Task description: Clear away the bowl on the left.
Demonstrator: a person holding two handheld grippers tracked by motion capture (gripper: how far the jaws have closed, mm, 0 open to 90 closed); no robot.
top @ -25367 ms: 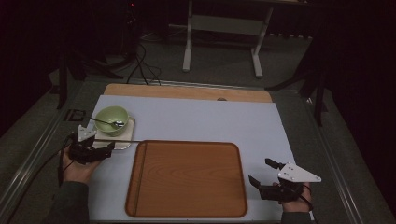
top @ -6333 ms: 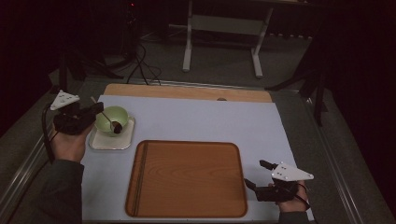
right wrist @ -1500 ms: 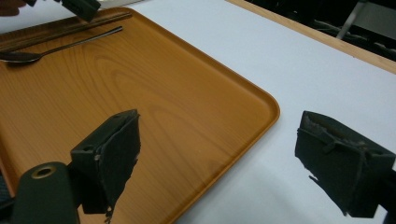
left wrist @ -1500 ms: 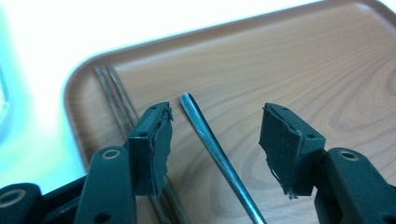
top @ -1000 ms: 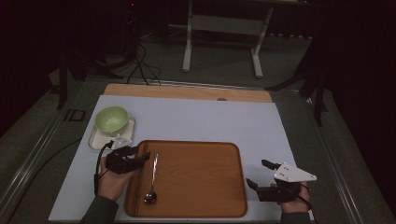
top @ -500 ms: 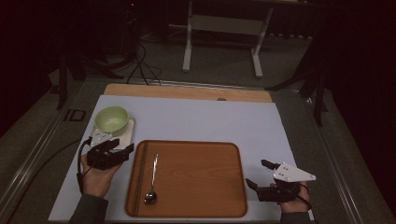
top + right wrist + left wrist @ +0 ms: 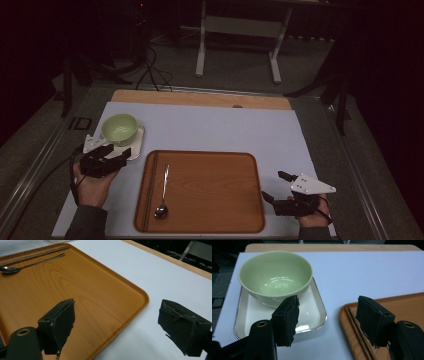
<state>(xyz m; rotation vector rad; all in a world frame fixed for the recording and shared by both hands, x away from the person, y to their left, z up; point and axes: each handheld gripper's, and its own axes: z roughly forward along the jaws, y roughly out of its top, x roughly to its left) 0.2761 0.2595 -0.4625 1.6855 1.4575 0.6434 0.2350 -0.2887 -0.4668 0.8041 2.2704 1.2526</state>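
**Spoon on the tray, both grippers empty**

The spoon (image 7: pixel 163 192) lies flat in the left part of the wooden tray (image 7: pixel 210 220), bowl end toward the person, handle pointing away. It runs alongside the ridged left edge of the tray. Just left of the tray, the left gripper (image 7: pixel 116 155) sits over the desk (image 7: pixel 220 127) with its jaws spread wide and nothing between them. Directly ahead of it stands the green bowl (image 7: pixel 274 277), resting on a small white square plate (image 7: pixel 314 312). The right gripper (image 7: pixel 276 187) waits off the tray's right edge, well apart from the spoon, jaws likewise wide open and empty.
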